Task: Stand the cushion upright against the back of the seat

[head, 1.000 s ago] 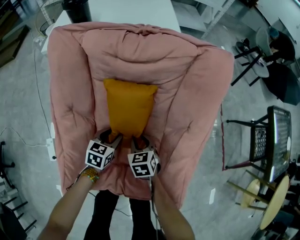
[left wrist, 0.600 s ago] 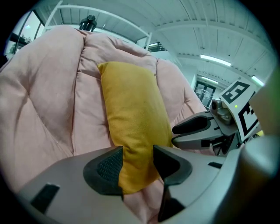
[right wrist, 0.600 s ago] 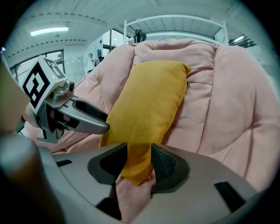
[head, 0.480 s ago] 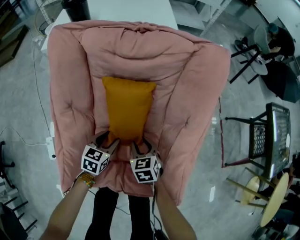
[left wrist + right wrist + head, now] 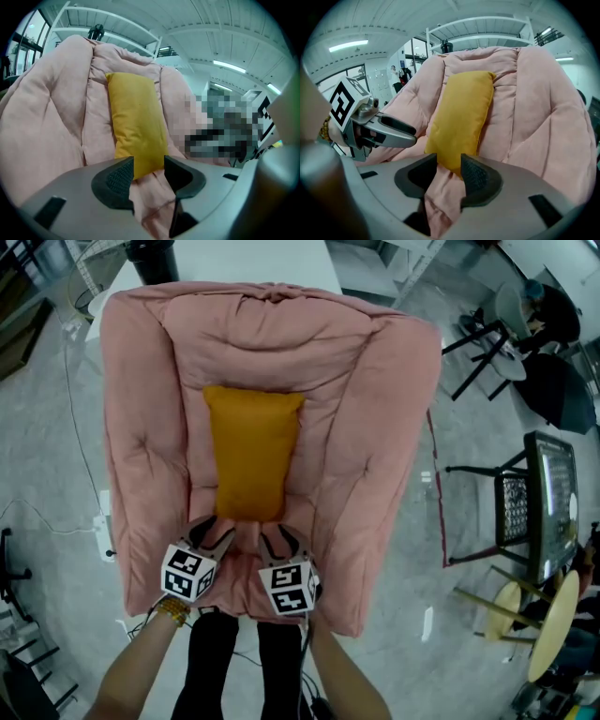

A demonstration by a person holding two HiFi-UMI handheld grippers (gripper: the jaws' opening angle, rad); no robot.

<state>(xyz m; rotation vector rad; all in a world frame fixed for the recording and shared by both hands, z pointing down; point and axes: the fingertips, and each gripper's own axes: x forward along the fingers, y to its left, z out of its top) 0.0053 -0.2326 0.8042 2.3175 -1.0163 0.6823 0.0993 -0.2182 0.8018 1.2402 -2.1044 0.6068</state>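
Head view: left tool (image 5: 214,532) and right tool (image 5: 279,540) sit side by side over the near lip of the pink padded seat (image 5: 375,427), each on a bare forearm. Both point far toward the cushion. Marker cubes (image 5: 189,573) carry black-and-white square patterns, no readable text.

Left tool: jaws have just been opening and stand apart, pads pressing nothing, only rumpled pink seat fabric in the gap. Right tool: same, jaws just been opening, apart, pink fabric between them, nothing gripped.

Orange cushion (image 5: 251,451) is just beyond both tool tips and not touched by them. Its long axis runs near to far up the seat. In both gripper views it stands on its near short edge and leans on the seat back, far short edge up. It is roughly centred, tilted slightly.

Seat's padded arms rise on the left and right, with strips of pink showing on both sides of the cushion. Grey floor (image 5: 37,446) lies open to the left. Black metal chair (image 5: 516,512) is on the right, well apart. White counter (image 5: 234,259) stands behind the seat back.
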